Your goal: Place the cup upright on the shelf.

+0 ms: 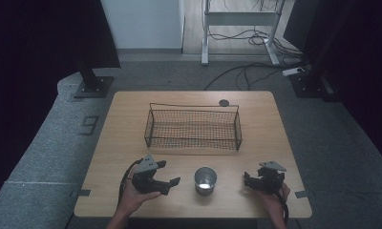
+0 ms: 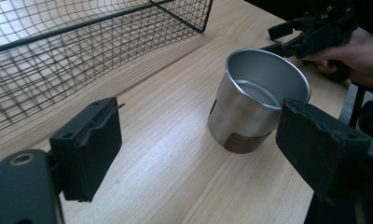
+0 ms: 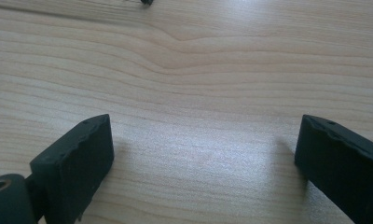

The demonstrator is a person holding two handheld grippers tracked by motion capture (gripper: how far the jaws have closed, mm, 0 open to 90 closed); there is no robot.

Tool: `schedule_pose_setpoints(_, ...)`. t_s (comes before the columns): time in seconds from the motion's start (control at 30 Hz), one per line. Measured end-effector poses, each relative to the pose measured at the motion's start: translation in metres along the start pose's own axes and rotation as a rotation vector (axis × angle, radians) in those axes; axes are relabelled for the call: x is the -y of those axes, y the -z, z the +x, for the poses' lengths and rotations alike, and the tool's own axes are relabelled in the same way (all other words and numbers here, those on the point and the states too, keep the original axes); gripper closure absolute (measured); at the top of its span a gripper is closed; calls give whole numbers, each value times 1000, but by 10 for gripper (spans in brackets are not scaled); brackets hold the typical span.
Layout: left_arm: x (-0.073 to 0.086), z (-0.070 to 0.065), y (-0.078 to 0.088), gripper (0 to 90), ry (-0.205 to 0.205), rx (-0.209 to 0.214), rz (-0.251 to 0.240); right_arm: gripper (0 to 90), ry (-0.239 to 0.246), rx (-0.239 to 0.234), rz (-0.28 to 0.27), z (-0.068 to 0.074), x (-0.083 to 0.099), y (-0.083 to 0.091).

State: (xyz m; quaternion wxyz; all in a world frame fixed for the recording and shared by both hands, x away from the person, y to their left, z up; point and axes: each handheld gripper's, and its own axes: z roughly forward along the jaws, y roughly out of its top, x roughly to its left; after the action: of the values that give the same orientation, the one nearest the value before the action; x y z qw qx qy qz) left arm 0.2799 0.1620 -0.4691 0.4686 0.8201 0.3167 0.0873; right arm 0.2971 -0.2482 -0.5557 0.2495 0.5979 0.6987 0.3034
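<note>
A shiny metal cup [image 1: 205, 180] stands upright and empty near the table's front edge, between the two grippers. My left gripper [image 1: 169, 173] is just left of it, open, jaws pointing toward the cup. In the left gripper view the cup [image 2: 259, 100] stands ahead, partly behind the right jaw and outside the gap of the left gripper [image 2: 203, 140]. My right gripper [image 1: 247, 180] sits right of the cup, aimed left. The right gripper [image 3: 203, 158] is open over bare wood with nothing between its jaws.
A black wire basket [image 1: 193, 127] stands empty at the middle of the wooden table [image 1: 132, 143], behind the cup. A small dark disc [image 1: 223, 102] lies at the far edge. In the left gripper view the basket [image 2: 82, 42] is at upper left.
</note>
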Motion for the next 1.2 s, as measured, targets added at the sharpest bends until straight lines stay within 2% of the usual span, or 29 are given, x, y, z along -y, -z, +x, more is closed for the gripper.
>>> schedule_pose_setpoints(0.33,-3,-8,-13,140,-8,20,14,47,-3,3,-2,0,0,0)
schedule_pose_setpoints(0.53,-6,-16,-25,119,-21,47,34,47,-4,4,-2,0,0,0)
schedule_pose_setpoints(0.9,-12,-29,-42,66,-47,62,73,49,-4,5,-2,0,0,0)
schedule_pose_setpoints(1.2,-13,-36,-57,63,-66,64,100,52,-4,6,-3,-1,0,0)
